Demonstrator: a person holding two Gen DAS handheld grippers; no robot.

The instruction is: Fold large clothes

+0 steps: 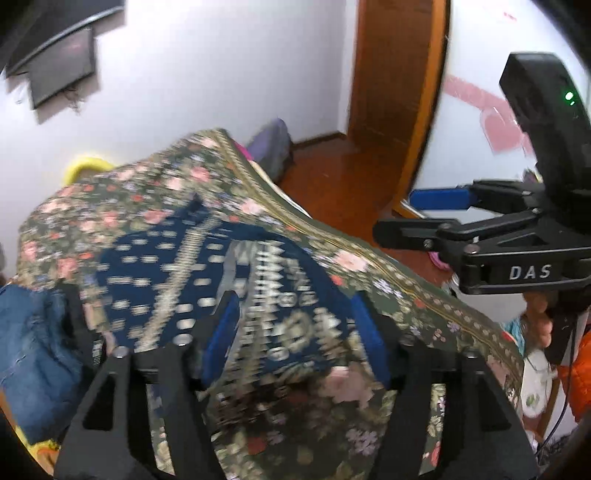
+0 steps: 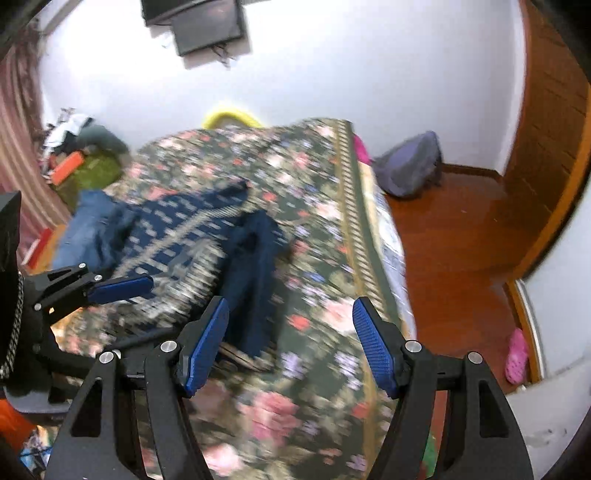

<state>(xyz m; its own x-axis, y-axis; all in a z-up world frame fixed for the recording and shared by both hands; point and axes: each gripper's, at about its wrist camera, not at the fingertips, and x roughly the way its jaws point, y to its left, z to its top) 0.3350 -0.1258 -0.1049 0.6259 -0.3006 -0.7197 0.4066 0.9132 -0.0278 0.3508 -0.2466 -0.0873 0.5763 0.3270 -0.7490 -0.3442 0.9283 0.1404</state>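
We see a flowery bedspread (image 2: 314, 206), a purple backpack (image 2: 410, 166) on the wood floor (image 2: 454, 240), 1 pink shoe (image 2: 516, 357), and a black screen (image 2: 207, 26).

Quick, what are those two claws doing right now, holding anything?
Left gripper: open, holding nothing.
Right gripper: open, holding nothing.

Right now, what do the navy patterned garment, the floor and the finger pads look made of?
Navy patterned garment: soft fabric, matte, probably knit or woven; it drapes and creases. Blur hides the weave.
Floor: wood or wood-look boards, glossy reddish-brown, with reflections.
Pads on the fingers: blue, matte, fine dimpled texture; likely rubber or plastic.
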